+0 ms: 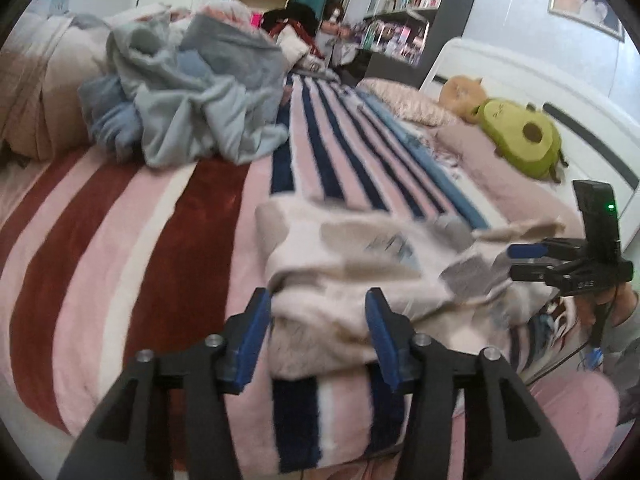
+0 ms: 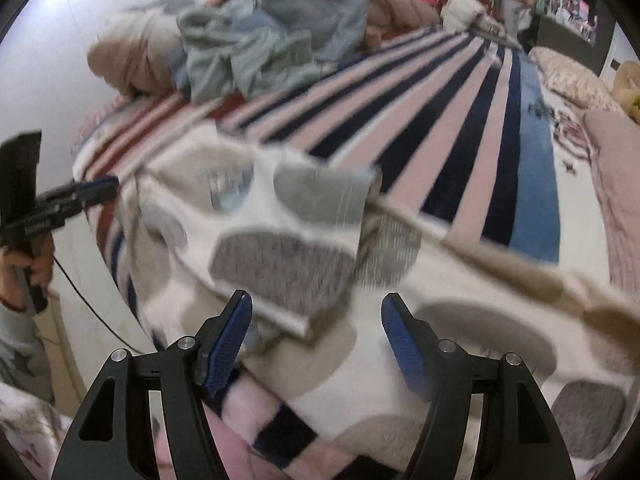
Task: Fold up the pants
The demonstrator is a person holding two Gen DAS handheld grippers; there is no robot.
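- Here, the pants, cream fleece with grey and tan patches, lie bunched near the front edge of a bed, on a striped blanket of pink, white, navy and rust.
- The left gripper points down at the near fold of the pants; its blue pads stand apart, one on each side of the cloth edge, and no pinch shows.
- The right gripper hangs over the other end of the pants; its jaws are wide, with a folded flap lying between the pads but not pressed.
- In the left view the right gripper shows from the side at the right edge, fingers parted, a hand under it.
- In the right view the left gripper pokes in from the left edge, held by a hand in a grey sleeve, with a black cable trailing below.
- A heap of grey-blue clothes sits further back on the bed, well apart from the pants, beside a rolled beige quilt.
- An avocado plush and an orange plush rest by the white headboard, near a pillow.
- Shelves and a picture line the far walls.
- Both views are blurred around the pants.
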